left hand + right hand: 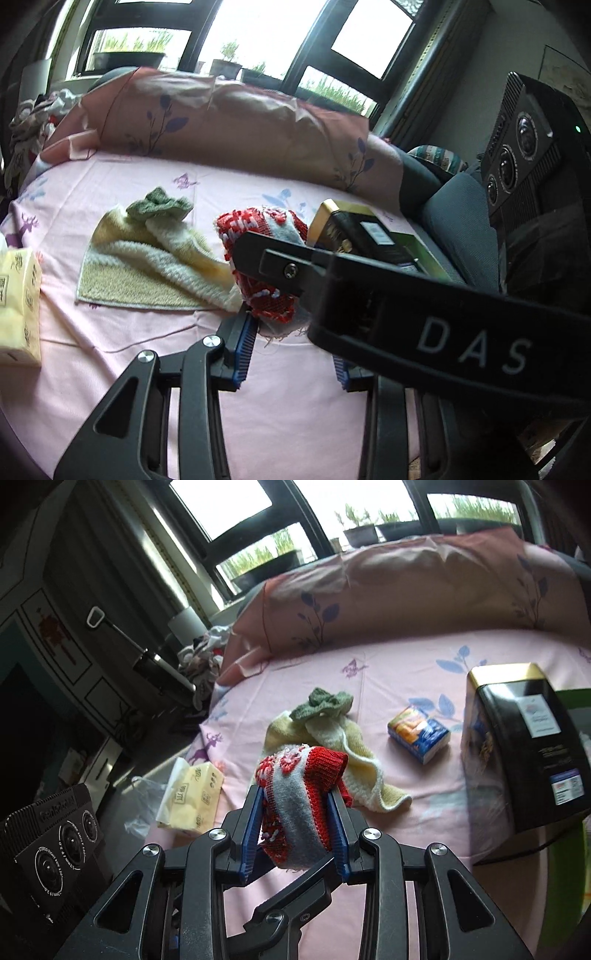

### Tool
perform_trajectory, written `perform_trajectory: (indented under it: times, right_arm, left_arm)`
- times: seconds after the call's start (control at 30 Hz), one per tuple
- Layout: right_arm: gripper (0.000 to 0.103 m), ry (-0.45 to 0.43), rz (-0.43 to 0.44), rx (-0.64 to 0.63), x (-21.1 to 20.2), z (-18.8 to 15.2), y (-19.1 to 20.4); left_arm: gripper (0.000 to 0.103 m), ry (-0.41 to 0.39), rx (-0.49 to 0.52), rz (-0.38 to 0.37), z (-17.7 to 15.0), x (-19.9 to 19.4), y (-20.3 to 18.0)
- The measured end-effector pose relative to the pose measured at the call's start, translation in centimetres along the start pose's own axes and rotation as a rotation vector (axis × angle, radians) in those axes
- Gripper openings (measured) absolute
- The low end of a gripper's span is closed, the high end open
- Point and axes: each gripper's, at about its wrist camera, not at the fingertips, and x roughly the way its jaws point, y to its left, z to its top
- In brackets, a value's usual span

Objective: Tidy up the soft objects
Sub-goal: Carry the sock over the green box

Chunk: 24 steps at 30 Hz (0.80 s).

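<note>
The red, white and grey knitted sock (301, 801) sits at the centre of the right wrist view, pinched between the blue pads of the right gripper (295, 834), whose jaws press on both its sides and hold it clear of the pink bedsheet (399, 686). In the left wrist view the same sock (266, 258) hangs mid-frame, with the other gripper's black arm crossing in front of it. The left gripper (293, 350) stands below it with its jaws drawn narrow; the sock's frayed lower end dips between the blue pads, but the crossing arm hides the far one, so I cannot tell whether they actually clamp it.

Behind the sock, a yellow and cream towel (354, 760) lies rumpled on the sheet, a small green knitted piece (325, 701) resting on its far end. At lower left of the right wrist view lies a yellow tissue pack (192, 794), and right of centre a small blue and orange packet (419, 734). A black and gold tin (524, 738) (lying on its side) fills the right edge. A pink leaf-print pillow (406, 587) runs across the top.
</note>
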Motion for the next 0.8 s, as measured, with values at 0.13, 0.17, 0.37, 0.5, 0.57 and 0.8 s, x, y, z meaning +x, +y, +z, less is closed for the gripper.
perform_trajectory:
  times: [0.13, 0.17, 0.37, 0.5, 0.57, 0.8]
  right_arm:
    - [0.036, -0.124, -0.037, -0.026, -5.1, 0.8, -1.3]
    - [0.036, -0.153, -0.048, -0.021, -6.2, 0.8, -1.9]
    - [0.036, -0.293, -0.111, 0.100, -11.7, 0.8, -7.3]
    - [0.036, -0.336, -0.151, 0.193, -13.2, 0.4, -11.3]
    - [0.036, -0.342, -0.143, 0.250, -13.4, 0.3, -13.5]
    - [0.036, -0.389, -0.113, 0.443, -15.0, -1.2, -20.5]
  left_arm:
    - [0.033, -0.046, 0.079, -0.082, 1.6, -0.1, -4.1]
    - [0.033, -0.051, 0.106, -0.096, 1.9, 0.1, -5.3]
    - [0.033, -0.041, 0.238, -0.187, 2.8, 3.1, -11.6]
    - [0.033, 0.018, 0.265, -0.232, 2.6, 6.2, -14.5]
    - [0.033, 0.046, 0.288, -0.222, 2.5, 7.7, -15.8]
    - [0.033, 0.130, 0.354, -0.219, 1.7, 12.3, -20.4]
